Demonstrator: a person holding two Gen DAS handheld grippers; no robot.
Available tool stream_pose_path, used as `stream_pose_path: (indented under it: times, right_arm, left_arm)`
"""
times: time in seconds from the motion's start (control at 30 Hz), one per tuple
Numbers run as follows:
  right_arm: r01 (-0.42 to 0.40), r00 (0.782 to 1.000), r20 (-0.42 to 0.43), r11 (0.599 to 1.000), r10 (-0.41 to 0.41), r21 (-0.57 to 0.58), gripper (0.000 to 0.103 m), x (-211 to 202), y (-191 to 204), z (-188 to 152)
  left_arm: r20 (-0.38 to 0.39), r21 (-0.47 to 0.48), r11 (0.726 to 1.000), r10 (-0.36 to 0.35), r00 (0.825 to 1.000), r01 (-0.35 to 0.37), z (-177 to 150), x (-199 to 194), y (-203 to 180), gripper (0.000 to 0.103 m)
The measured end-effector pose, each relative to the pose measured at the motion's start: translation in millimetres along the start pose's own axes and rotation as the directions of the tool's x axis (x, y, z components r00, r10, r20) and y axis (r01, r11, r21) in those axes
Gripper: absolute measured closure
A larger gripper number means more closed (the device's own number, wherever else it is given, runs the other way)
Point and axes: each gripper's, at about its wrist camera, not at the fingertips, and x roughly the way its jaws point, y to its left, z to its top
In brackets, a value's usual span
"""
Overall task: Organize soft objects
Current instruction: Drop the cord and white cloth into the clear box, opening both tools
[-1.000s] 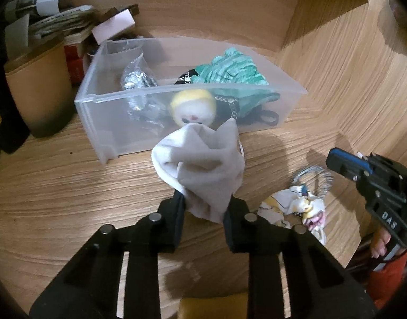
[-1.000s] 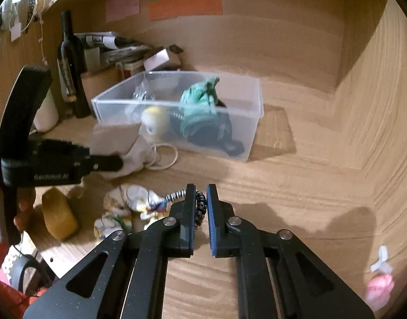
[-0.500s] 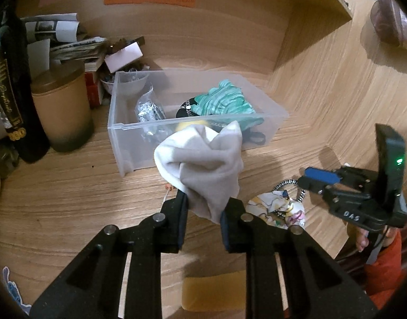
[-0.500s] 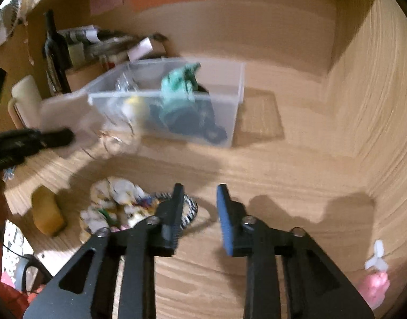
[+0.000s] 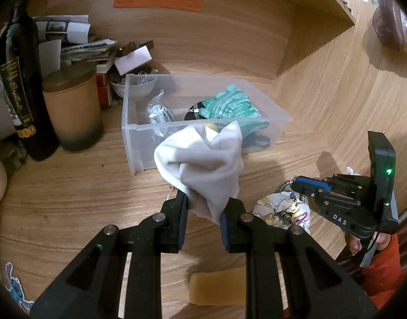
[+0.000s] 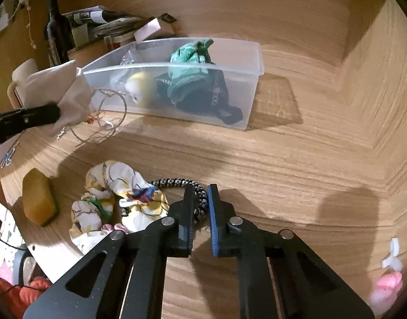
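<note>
My left gripper (image 5: 203,207) is shut on a grey-white cloth pouch (image 5: 200,167) and holds it above the desk in front of the clear plastic bin (image 5: 134,133); the pouch also shows in the right wrist view (image 6: 62,93), with thin cord loops hanging under it. The bin (image 6: 254,85) holds a teal knit item (image 6: 190,63), dark fabric and a yellow-headed doll (image 6: 138,87). My right gripper (image 6: 200,199) is slightly open around a black-and-white braided band (image 6: 177,183) beside a floral scrunchie (image 6: 115,202) on the desk.
A yellow sponge (image 6: 37,196) lies at the desk's front left. A dark bottle (image 5: 20,85), a tan jar (image 5: 73,106) and stacked papers (image 5: 76,40) stand left of the bin. Wooden walls close the back and right. A pink item (image 6: 386,287) lies far right.
My left gripper lifted the pouch up and back from the bin's front. My right gripper opened, moved down to the braided band and narrowed around it.
</note>
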Motion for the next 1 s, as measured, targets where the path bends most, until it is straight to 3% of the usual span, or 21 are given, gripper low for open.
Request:
stream_pose_path:
  times: [0.23,0.5,1.0]
  right_arm:
    - [0.021,0.995,0.094,1.0,-0.021,-0.004,0.095,-19.0,1.4,18.1]
    - [0.026,0.974,0.224,0.999,-0.018,-0.032,0.096,-41.9,11.4,50.9]
    - [-0.008,0.934,0.356,0.998,0.029,-0.058,0.096,-46.9,27.5,105.6]
  left_arm:
    - [0.043,-0.004,1.0,0.008,0.999,-0.008,5.6,-7.9,0.9,0.082]
    - [0.091,0.0,1.0,0.016,0.996,-0.016,16.9,-15.0,1.3,0.082]
    - [0.164,-0.019,0.998,0.056,0.985,-0.053,73.2,-13.2,18.3,0.082]
